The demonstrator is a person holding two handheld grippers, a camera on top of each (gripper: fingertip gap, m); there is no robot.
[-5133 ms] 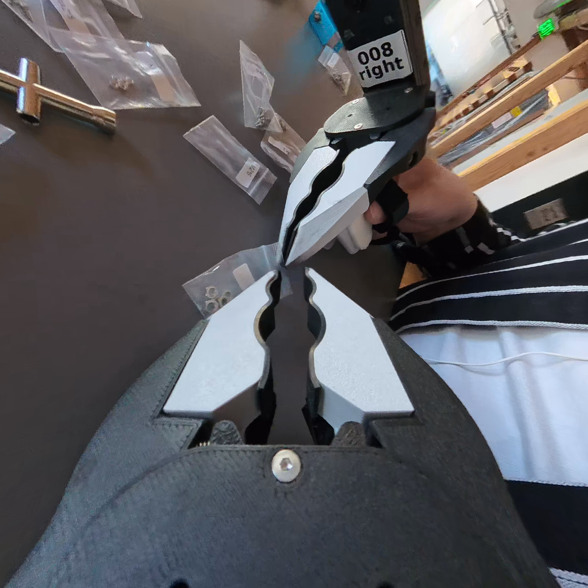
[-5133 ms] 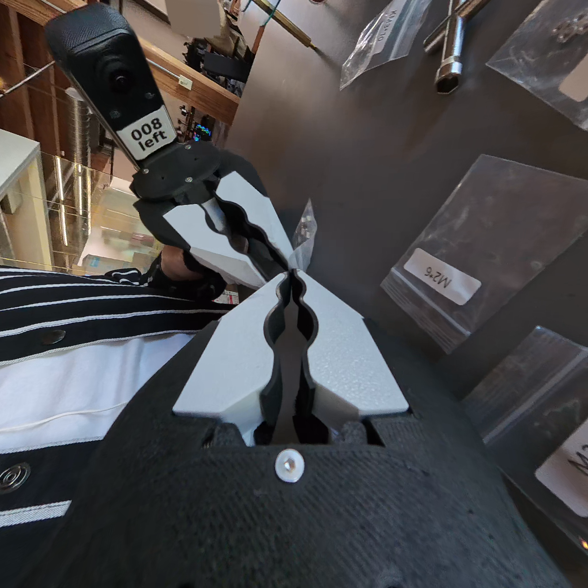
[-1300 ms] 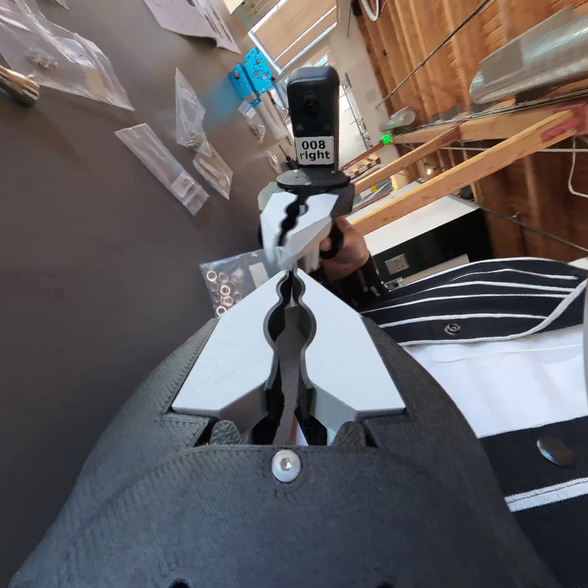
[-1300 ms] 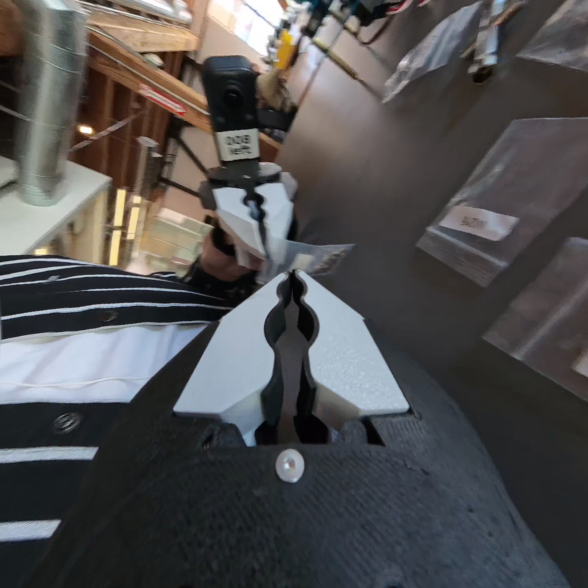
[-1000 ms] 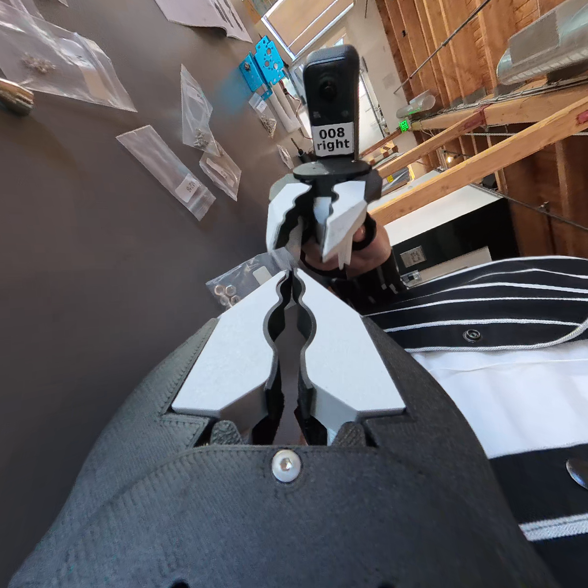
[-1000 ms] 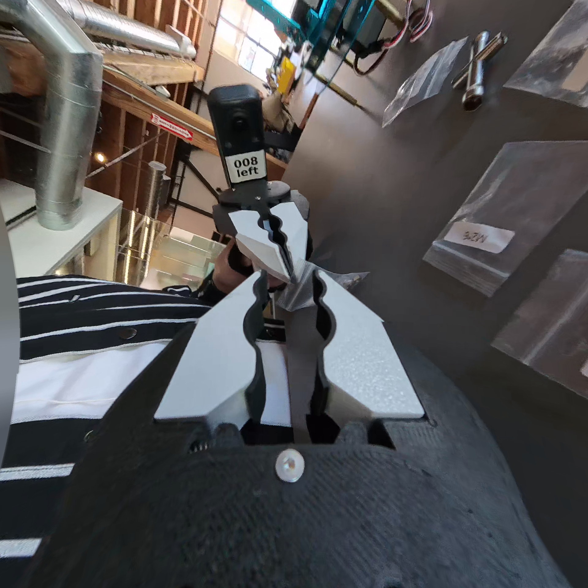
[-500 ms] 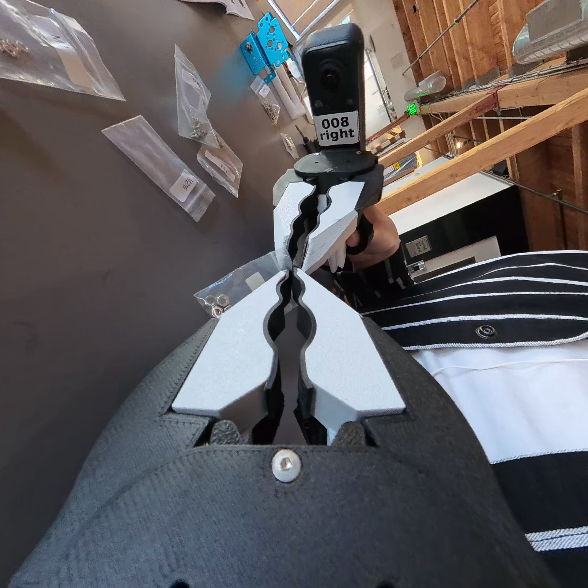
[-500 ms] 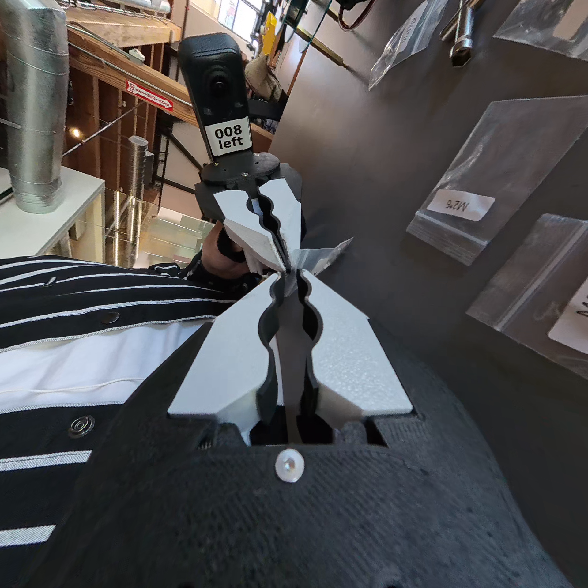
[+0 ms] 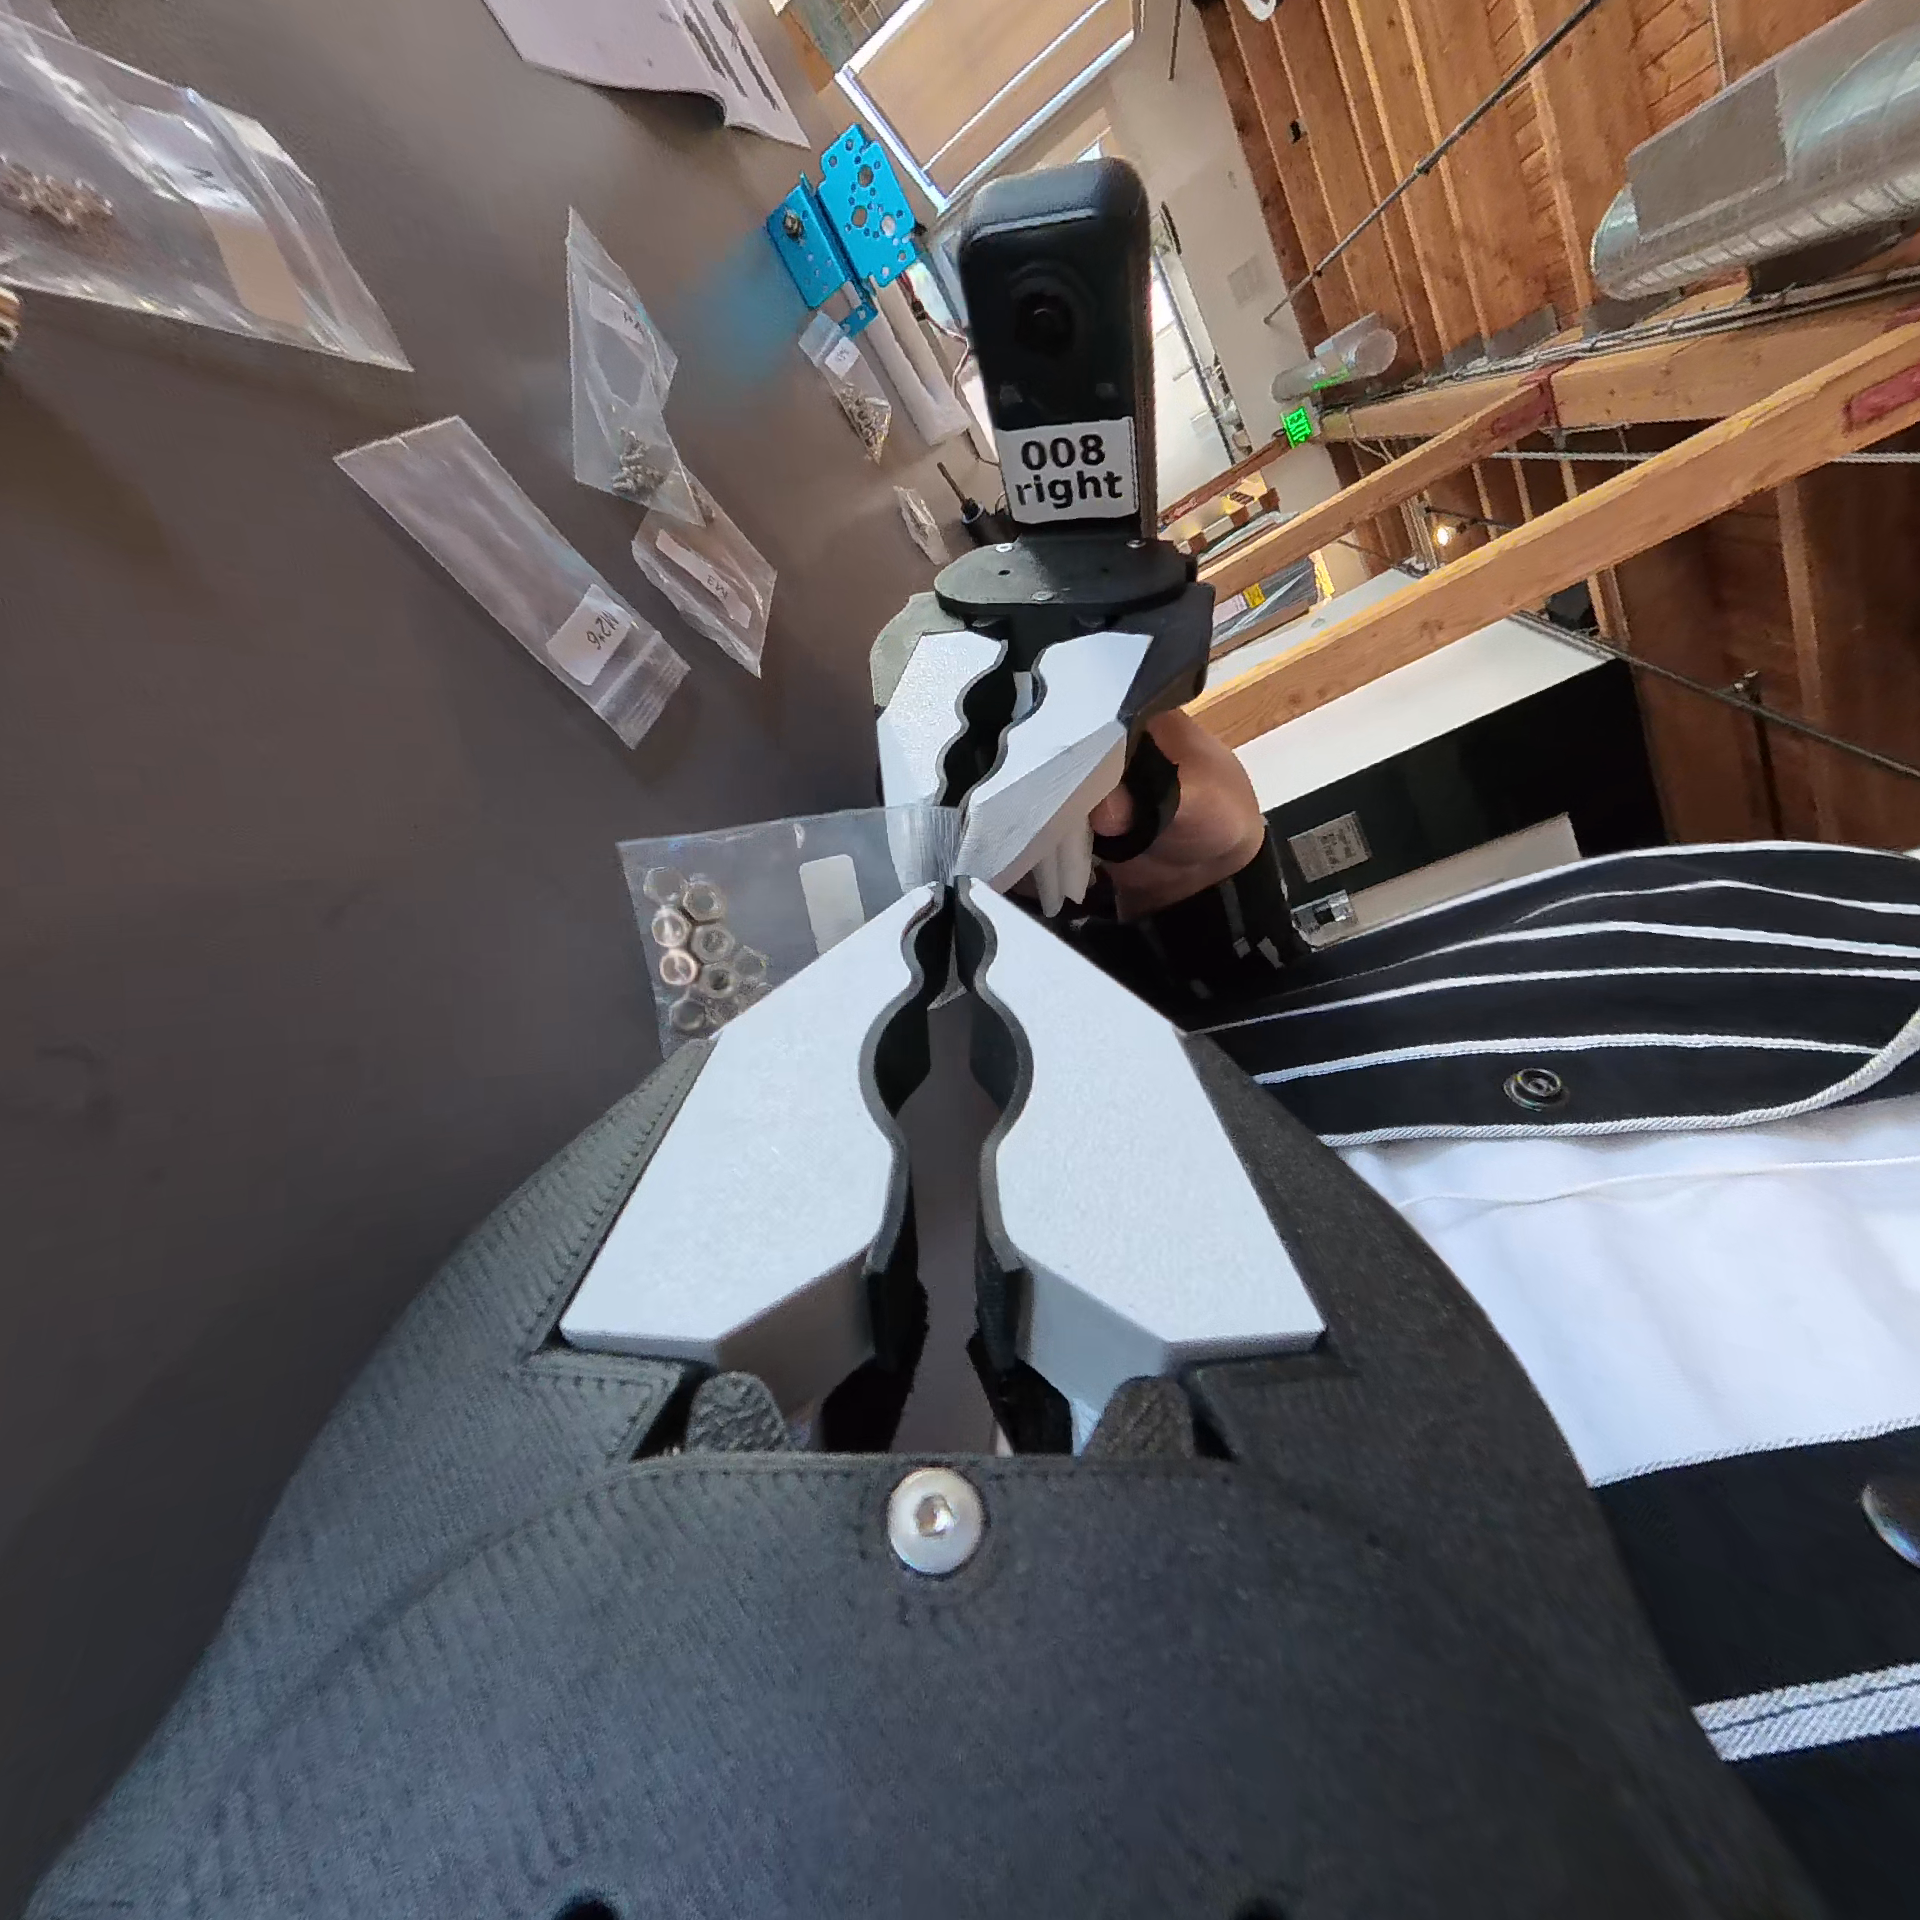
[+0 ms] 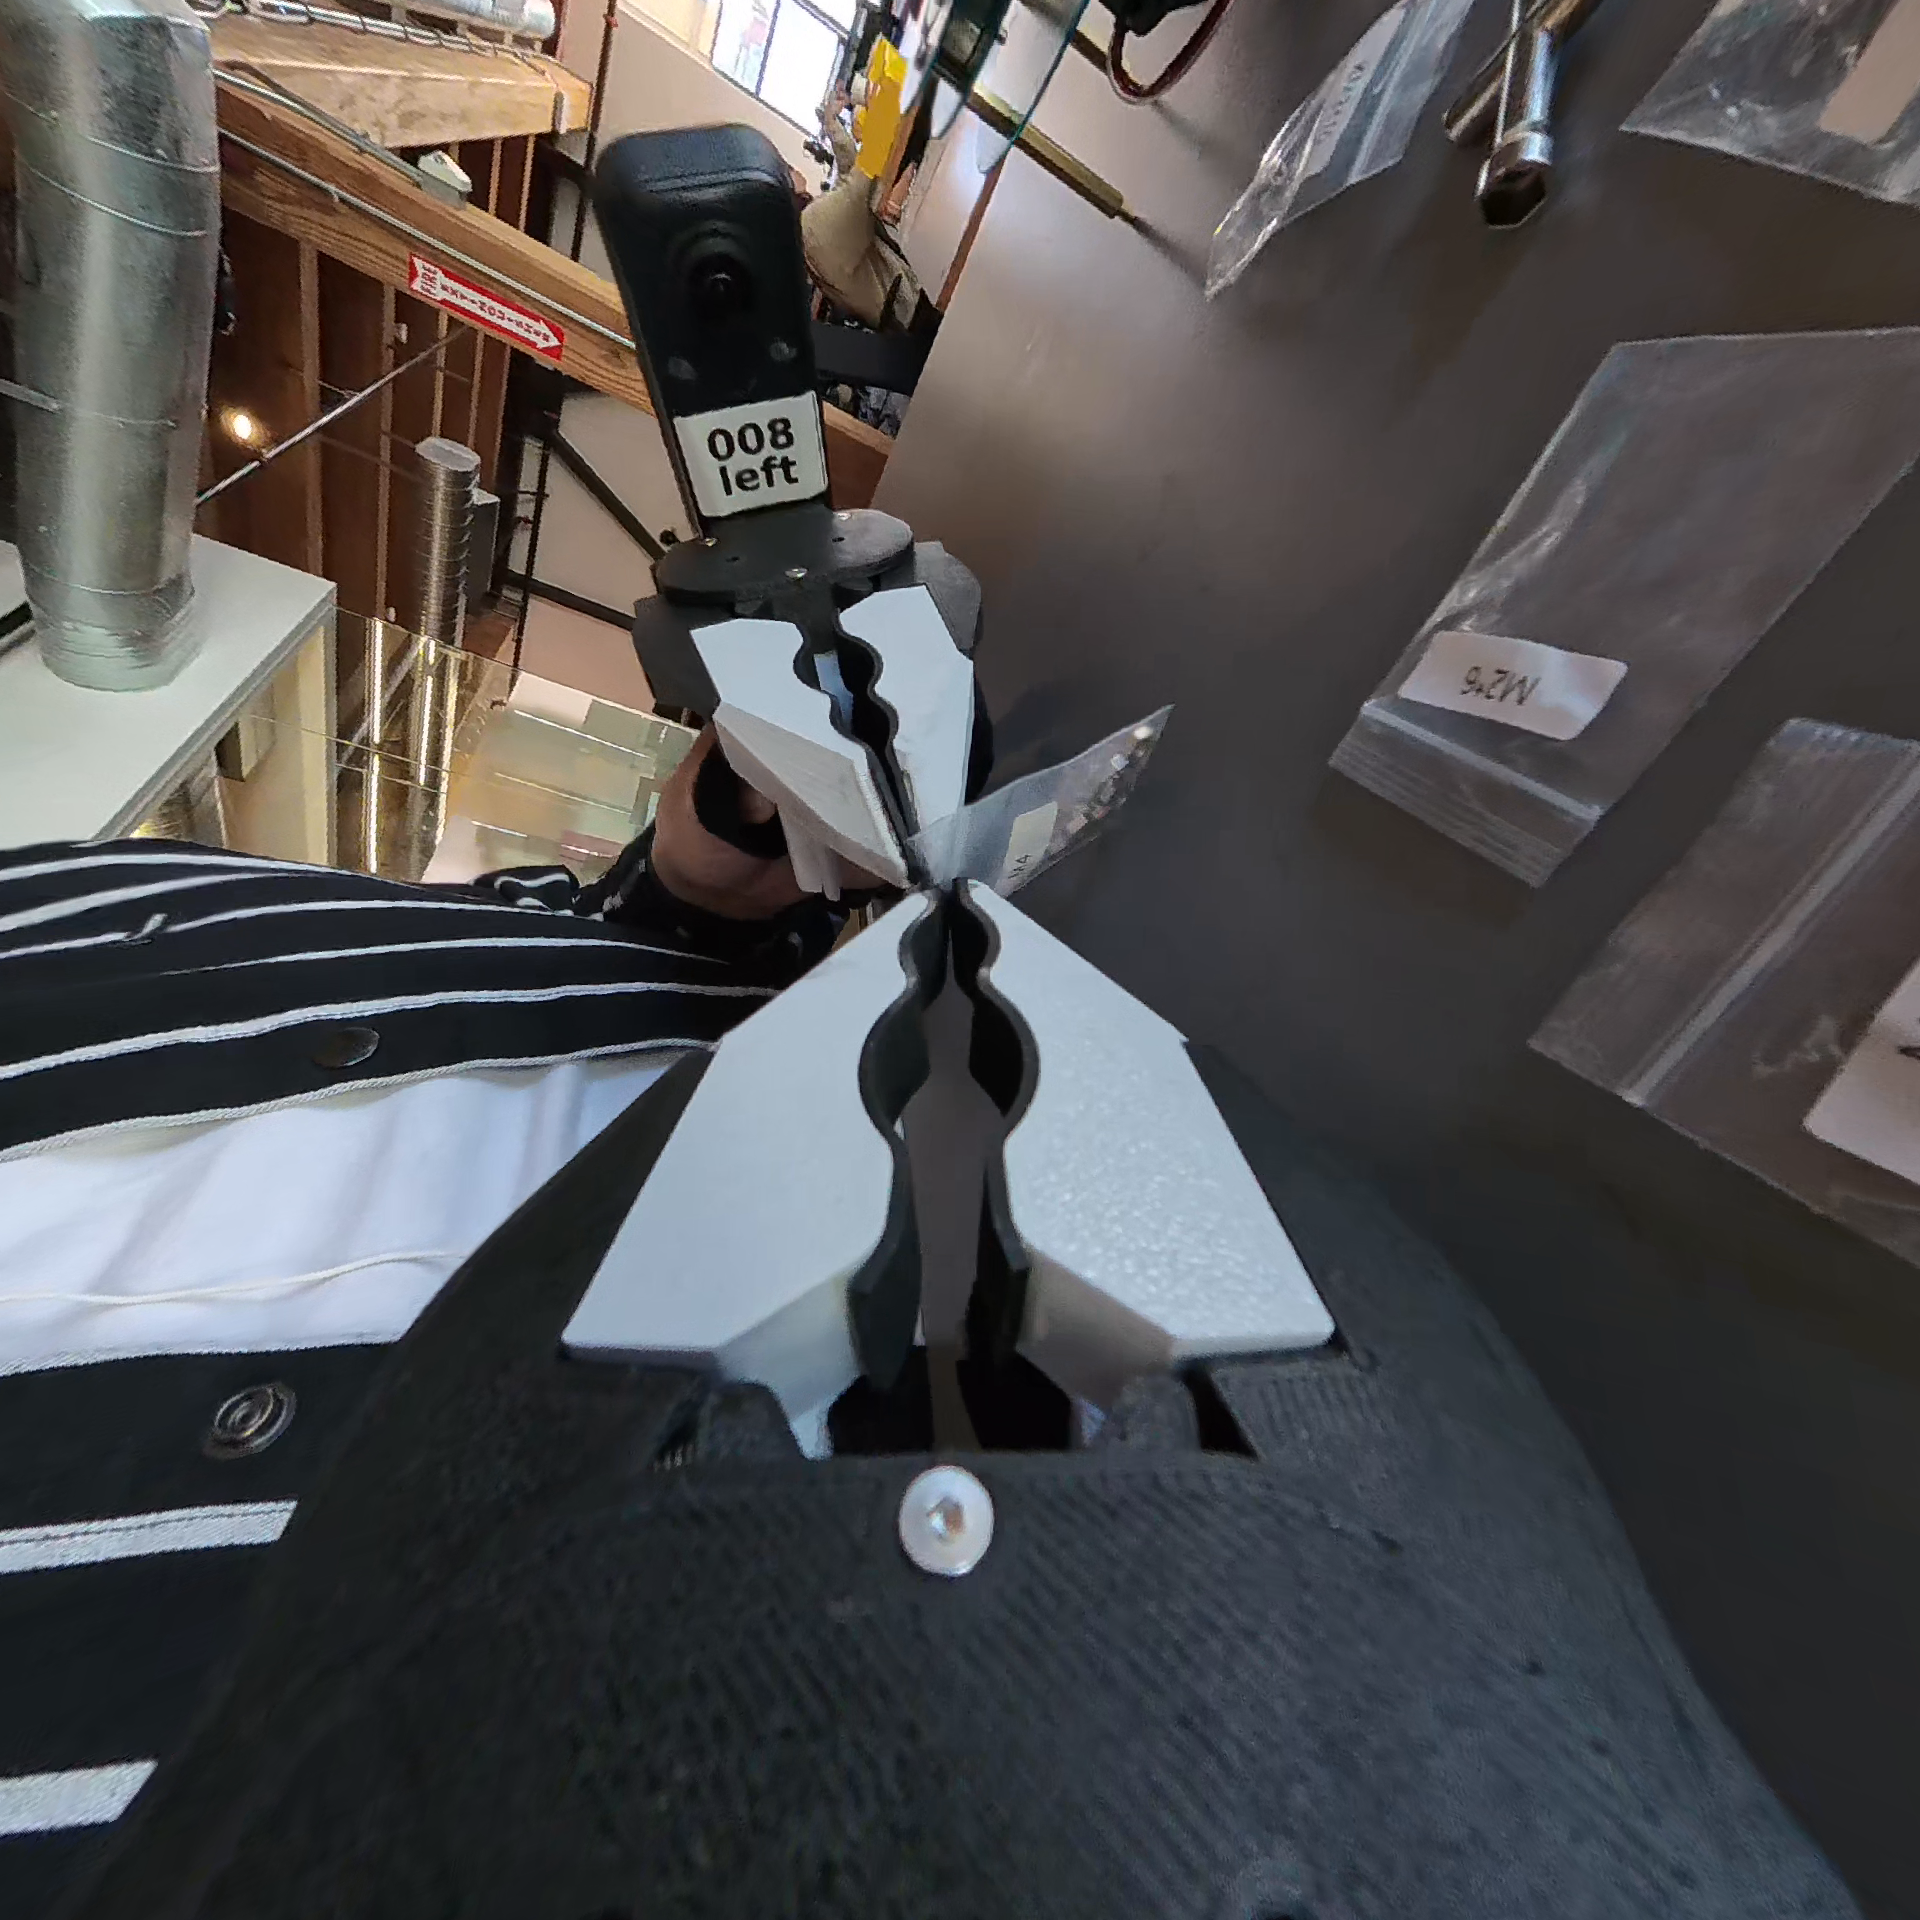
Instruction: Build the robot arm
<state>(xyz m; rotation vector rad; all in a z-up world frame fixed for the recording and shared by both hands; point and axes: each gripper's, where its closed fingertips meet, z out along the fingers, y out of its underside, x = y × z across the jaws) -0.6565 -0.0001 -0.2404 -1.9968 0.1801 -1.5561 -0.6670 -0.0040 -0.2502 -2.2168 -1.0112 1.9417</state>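
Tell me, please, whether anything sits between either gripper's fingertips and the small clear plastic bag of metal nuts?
Nothing visible does: the left gripper and the right gripper are both shut on the top edge of the small clear plastic bag of metal nuts.

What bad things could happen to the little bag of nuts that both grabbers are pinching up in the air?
1. Both the left gripper and the right gripper pinch the small clear bag only at its top edge, so it might slip free and drop onto the dark table.
2. If the two pull apart hard, the thin plastic could tear or pop open.
3. The metal nuts sit loose inside, so they could spill and scatter among the other bags.
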